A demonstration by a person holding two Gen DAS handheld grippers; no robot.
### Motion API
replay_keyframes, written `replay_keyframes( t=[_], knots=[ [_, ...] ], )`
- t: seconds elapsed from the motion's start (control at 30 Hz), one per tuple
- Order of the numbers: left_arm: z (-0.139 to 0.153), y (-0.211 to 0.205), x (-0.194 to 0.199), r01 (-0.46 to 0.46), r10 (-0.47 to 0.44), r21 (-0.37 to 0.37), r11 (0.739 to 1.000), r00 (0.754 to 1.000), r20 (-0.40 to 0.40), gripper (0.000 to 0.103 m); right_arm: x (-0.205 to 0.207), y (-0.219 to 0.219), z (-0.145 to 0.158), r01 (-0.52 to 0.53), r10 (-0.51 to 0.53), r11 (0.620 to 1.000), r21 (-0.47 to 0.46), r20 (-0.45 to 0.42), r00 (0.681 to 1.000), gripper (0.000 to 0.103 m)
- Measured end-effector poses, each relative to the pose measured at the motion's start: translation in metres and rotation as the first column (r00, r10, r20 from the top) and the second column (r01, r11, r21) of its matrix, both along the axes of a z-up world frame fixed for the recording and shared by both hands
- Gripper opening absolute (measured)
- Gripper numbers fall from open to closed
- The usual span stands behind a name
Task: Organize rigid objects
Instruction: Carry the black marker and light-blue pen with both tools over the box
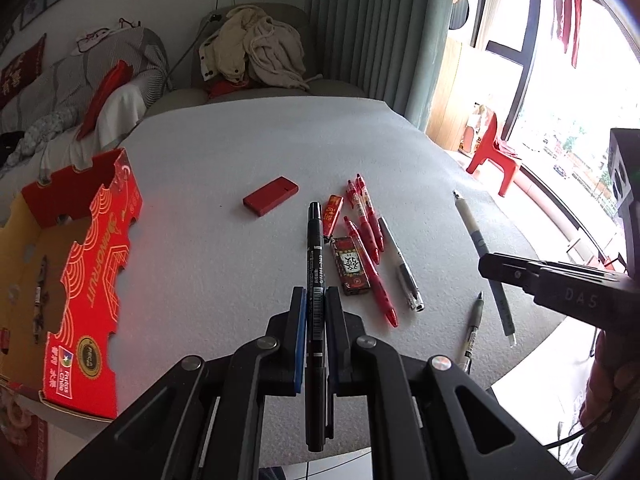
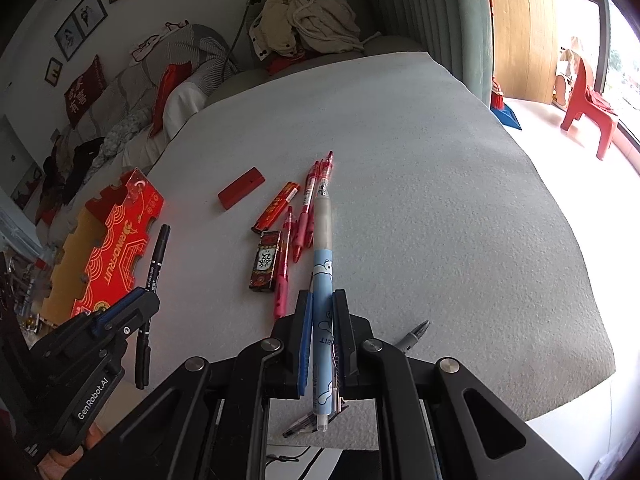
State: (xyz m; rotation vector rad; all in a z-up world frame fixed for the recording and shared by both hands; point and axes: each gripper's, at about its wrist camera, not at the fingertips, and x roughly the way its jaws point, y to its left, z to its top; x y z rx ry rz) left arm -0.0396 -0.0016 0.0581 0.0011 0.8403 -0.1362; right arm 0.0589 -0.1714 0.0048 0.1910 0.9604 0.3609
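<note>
My left gripper [image 1: 315,300] is shut on a black marker [image 1: 315,264] and holds it above the white table [image 1: 240,152]; it also shows at the left of the right wrist view [image 2: 136,300]. My right gripper [image 2: 322,300] is shut on a light blue pen [image 2: 323,272], lifted above the table; it shows at the right of the left wrist view [image 1: 486,266]. On the table lie several red pens [image 1: 368,236], a clear pen [image 1: 404,268], a red flat box [image 1: 270,196], a dark patterned box [image 1: 351,270] and a red stick pack [image 1: 332,216].
A red and yellow cardboard box [image 1: 92,272] stands open at the table's left edge, with a pen inside. A grey pen [image 1: 472,332] lies near the table's front right edge. A sofa with clothes lies behind. A red stool [image 1: 496,152] stands by the window.
</note>
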Motion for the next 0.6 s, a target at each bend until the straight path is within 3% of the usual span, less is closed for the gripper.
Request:
replay_keyframes(
  t=[0.6],
  knots=[
    [0.009, 0.033, -0.021, -0.042, 0.045, -0.069, 0.997, 0.998, 0.044, 0.01, -0.01, 0.031, 0.009, -0.037, 0.038, 0.998, -0.046, 0.01, 0.999, 0.011]
  ],
)
